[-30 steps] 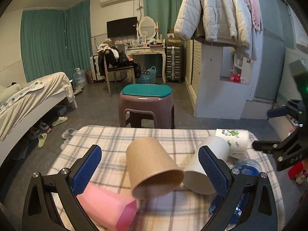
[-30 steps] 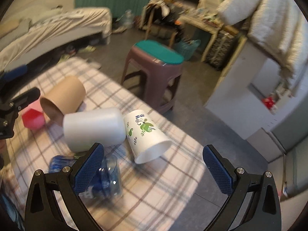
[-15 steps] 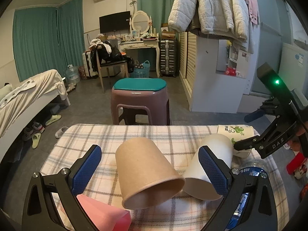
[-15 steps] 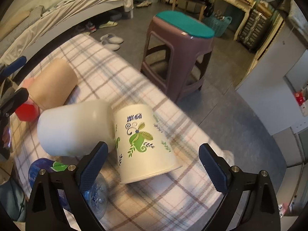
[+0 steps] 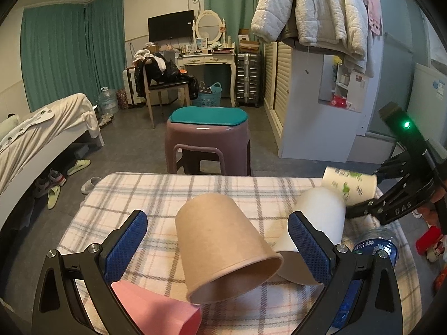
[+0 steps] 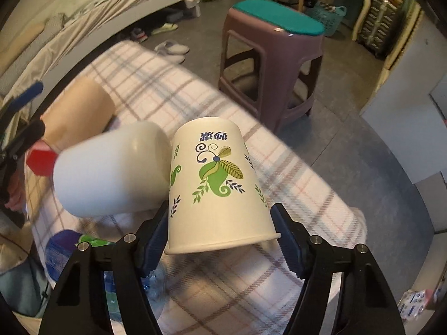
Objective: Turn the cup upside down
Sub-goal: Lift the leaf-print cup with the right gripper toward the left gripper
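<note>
A white paper cup with a green leaf print [image 6: 215, 187] lies on its side on the checked tablecloth [image 6: 293, 184], mouth toward the camera. My right gripper [image 6: 220, 237] has closed in around its rim end, both pads against or very near its sides. The cup also shows in the left wrist view [image 5: 349, 185]. A plain white cup [image 6: 111, 170] lies beside it, touching it. A brown paper cup [image 5: 223, 251] lies on its side between the fingers of my left gripper [image 5: 218, 248], which is open and apart from it.
A pink cup [image 5: 159, 312] lies at the near left. A blue-labelled plastic bottle [image 5: 371, 248] lies at the near right. A purple stool with a teal top [image 5: 206, 142] stands beyond the table's far edge. A bed [image 5: 36, 131] is to the left.
My right gripper has moved in on the leaf-print cup and narrowed around it. My left gripper has held its place over the brown cup.
</note>
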Demonstrator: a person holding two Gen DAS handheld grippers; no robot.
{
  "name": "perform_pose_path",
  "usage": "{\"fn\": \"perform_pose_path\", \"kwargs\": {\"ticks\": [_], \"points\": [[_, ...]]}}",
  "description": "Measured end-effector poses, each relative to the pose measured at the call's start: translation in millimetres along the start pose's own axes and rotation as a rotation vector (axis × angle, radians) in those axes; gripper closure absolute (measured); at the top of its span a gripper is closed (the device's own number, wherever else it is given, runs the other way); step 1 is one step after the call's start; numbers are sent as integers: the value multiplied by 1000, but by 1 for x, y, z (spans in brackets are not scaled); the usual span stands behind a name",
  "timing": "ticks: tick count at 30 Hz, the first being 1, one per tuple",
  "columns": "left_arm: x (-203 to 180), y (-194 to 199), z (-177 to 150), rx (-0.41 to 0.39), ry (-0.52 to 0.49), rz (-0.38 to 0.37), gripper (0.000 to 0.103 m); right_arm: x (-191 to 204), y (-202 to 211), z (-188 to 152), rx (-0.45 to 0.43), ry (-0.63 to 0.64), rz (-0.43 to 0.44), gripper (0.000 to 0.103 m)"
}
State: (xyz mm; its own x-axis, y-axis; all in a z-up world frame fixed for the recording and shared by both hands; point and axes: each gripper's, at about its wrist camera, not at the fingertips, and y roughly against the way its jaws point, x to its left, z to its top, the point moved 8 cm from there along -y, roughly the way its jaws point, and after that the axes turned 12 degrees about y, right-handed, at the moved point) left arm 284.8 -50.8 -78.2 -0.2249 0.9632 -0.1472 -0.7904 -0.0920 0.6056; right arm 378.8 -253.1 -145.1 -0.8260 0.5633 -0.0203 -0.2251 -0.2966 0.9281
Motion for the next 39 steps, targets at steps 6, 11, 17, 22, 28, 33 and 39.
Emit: {"fn": "perform_pose_path", "kwargs": {"ticks": [6,11,17,22,28,33,39], "points": [[6,25,10,-28,9,-7,0,10,52,4,-46,-54,-147,35],[18,66,21,-83,36,-48,0,45,106,1,-77,-178,-283,34],[46,104,22,-118,83,-94,0,133,138,-11,-141,-285,-345,34],[75,124,6,-127,69,-110,0,198,128,-17,-203,-418,-318,34],[114,126,-23,-91,49,-118,0,249,86,-8,-197,-519,-314,34],[142,124,-43,-61,48,-106,0,263,43,-6,-145,-573,-309,34],[160,119,-56,-30,55,-97,0,273,16,-12,-96,-570,-329,34]]}}
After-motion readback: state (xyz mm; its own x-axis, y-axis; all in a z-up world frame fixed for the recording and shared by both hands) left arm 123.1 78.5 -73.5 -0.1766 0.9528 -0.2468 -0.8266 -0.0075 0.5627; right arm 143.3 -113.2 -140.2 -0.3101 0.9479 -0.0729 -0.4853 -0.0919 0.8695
